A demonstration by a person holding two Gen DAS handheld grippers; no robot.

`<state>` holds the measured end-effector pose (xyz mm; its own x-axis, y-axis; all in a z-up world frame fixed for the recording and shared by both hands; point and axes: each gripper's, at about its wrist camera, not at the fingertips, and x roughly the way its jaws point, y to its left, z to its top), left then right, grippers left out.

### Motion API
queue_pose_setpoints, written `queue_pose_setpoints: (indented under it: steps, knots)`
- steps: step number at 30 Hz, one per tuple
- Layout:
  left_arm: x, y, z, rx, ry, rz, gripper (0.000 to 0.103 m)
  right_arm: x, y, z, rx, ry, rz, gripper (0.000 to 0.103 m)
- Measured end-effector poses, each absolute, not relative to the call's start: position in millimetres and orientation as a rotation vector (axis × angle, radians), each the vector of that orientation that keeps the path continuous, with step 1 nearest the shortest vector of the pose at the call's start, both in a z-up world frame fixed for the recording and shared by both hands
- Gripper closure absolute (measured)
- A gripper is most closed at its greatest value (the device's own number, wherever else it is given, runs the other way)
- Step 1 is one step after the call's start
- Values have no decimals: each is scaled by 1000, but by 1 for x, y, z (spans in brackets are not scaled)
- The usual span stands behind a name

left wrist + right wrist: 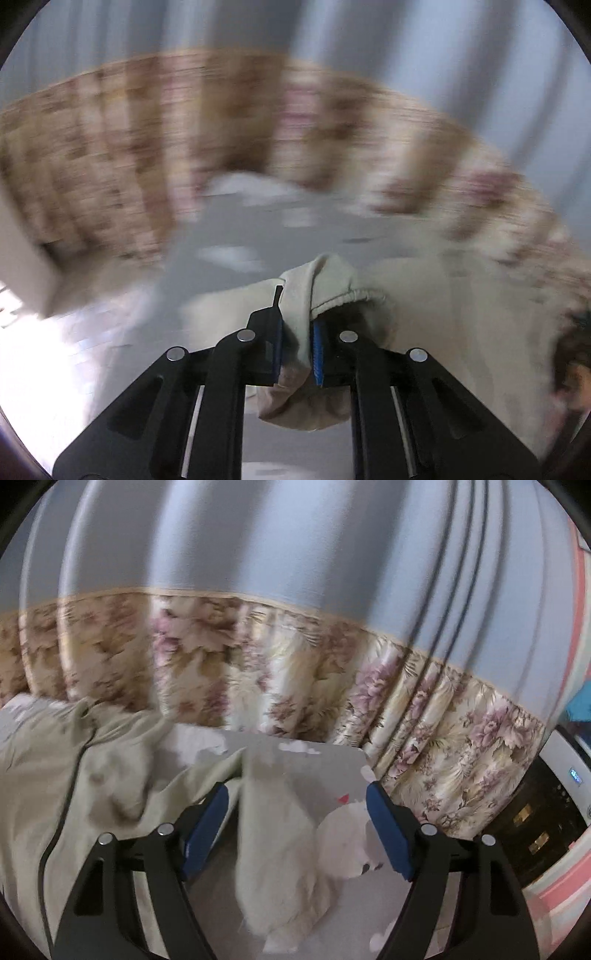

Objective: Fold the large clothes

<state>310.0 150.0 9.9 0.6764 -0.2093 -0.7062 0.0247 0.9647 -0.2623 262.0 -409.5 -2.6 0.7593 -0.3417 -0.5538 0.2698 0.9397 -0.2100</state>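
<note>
The beige garment [332, 280] has a gathered elastic edge, and my left gripper [297, 314] is shut on a fold of it, the cloth squeezed between the blue pads and bulging out below them. In the right wrist view the same garment [74, 775] lies crumpled at the left, with a dark cord running down it. A pale strip of its cloth [273, 849], blurred, runs between the wide-apart fingers of my right gripper [297, 788]. That gripper is open and its pads touch nothing.
The grey table top [325, 771] carries white printed shapes. A floral curtain [258, 672] hangs close behind it under a pale blue wall. A white appliance with a dark panel [546, 812] stands at the right. A dark blurred shape [576, 350] sits at the right edge.
</note>
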Motion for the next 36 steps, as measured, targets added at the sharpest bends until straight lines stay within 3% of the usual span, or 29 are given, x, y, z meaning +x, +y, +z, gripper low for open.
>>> queue_pose_setpoints:
  steps: [4, 8, 9, 10, 11, 13, 15, 20, 27, 29, 31, 33, 36]
  knots:
    - [337, 37, 24, -191, 811, -347, 92, 276, -415, -10, -76, 637, -275, 25]
    - [364, -75, 1, -52, 824, -419, 87, 273, -412, -23, -46, 654, -278, 25]
    - [367, -88, -6, -18, 833, -409, 78, 271, -412, -26, -27, 665, -283, 25]
    - [373, -113, -22, 57, 853, -370, 60, 269, -410, -30, -24, 675, -283, 25]
    - [377, -125, -31, 107, 857, -341, 51, 269, -408, -32, -31, 680, -282, 25]
    - [375, -143, -43, 220, 833, -281, 13, 267, -402, -38, -70, 692, -303, 26]
    - [368, -151, -45, 308, 797, -257, 6, 270, -400, -43, -83, 717, -307, 26]
    - [349, -117, -28, 366, 807, -301, 3, 274, -383, -34, -12, 713, -208, 25]
    - [366, 8, -42, 342, 811, -18, 3, 303, -272, -48, -119, 793, 90, 26]
    - [364, 32, -51, 330, 823, -5, 3, 315, -233, -60, -175, 813, 164, 39]
    - [361, 54, -61, 306, 848, -5, 3, 324, -207, -69, -173, 832, 231, 61]
    - [362, 61, -71, 301, 870, -10, 3, 337, -191, -78, -148, 862, 283, 67]
    - [369, 60, -94, 337, 891, -11, 3, 351, -175, -90, -82, 917, 377, 67]
